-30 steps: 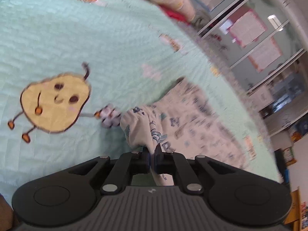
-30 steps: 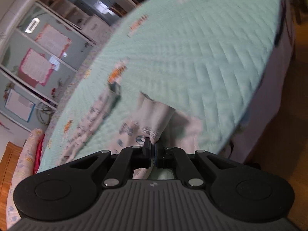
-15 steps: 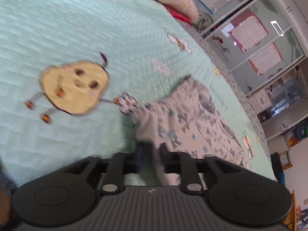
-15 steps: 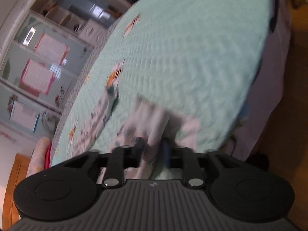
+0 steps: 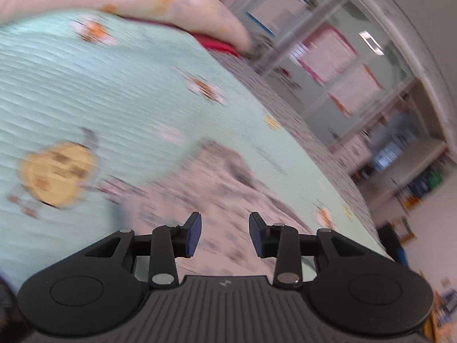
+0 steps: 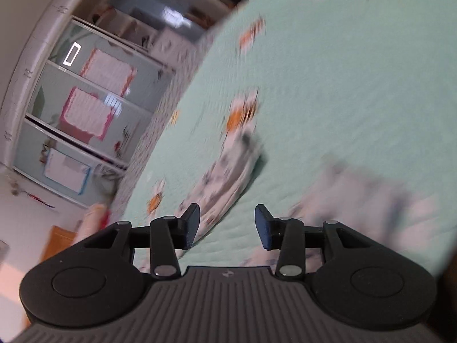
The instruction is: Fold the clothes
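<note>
Lying on the mint-green quilt (image 5: 120, 91), the patterned garment (image 5: 228, 200) is the piece being folded, and both grippers now stand apart from it. The left gripper (image 5: 225, 235) has just been opening; its jaws are parted about halfway with nothing between them, the printed cloth visible beyond and below the gap. The right gripper (image 6: 227, 225) has likewise just been opening, and only bare quilt shows through its gap.

Taking the yellow pear-face patch (image 5: 58, 175) on the quilt as landmark, the garment spreads from just beside that patch away toward the quilt's far edge, where glass-fronted shelves (image 5: 342, 65) rise behind. In the right wrist view a narrow, layered band of the same print (image 6: 231, 180) runs up the quilt, with a paler blurred mass of cloth (image 6: 362, 197) to its right; heavy blur hides how neatly the layers sit.

As a judgement, one fold has just been laid down and released. What remains is probably a further fold or two and smoothing, though blur leaves the garment's present shape uncertain.
</note>
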Demonstrator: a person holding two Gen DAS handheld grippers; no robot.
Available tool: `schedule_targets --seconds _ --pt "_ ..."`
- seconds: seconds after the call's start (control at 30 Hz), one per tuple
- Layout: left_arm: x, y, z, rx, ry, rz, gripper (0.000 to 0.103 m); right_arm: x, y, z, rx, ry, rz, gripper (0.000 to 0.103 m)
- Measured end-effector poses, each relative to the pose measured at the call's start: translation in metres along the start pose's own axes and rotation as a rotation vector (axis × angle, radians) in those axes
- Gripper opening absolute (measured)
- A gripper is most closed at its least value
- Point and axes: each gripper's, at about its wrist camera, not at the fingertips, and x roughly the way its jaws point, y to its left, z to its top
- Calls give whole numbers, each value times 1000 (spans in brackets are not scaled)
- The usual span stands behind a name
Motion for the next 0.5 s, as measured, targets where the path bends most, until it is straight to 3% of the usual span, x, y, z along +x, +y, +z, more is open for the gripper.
schedule_targets --seconds 0.07,0.23,0.27,0.3,0.33,0.4,0.5 --pt "17 -21 -10 40 45 -31 39 30 0 2 59 38 6 43" --pt "53 -57 -40 117 134 -72 39 82 -6 10 141 36 -2 40" --pt "59 -60 -45 125 152 -73 39 91 -8 14 153 33 -13 27" --pt "65 -63 -48 133 167 -70 39 97 -10 18 156 32 -27 7" --pt "68 -66 -52 139 178 -68 39 102 -12 22 156 39 -45 1" --pt "70 -68 -55 149 188 -68 39 101 -11 26 141 52 -31 1" --pt "71 -69 -55 154 190 -65 39 65 -1 37 10 -43 -25 1"
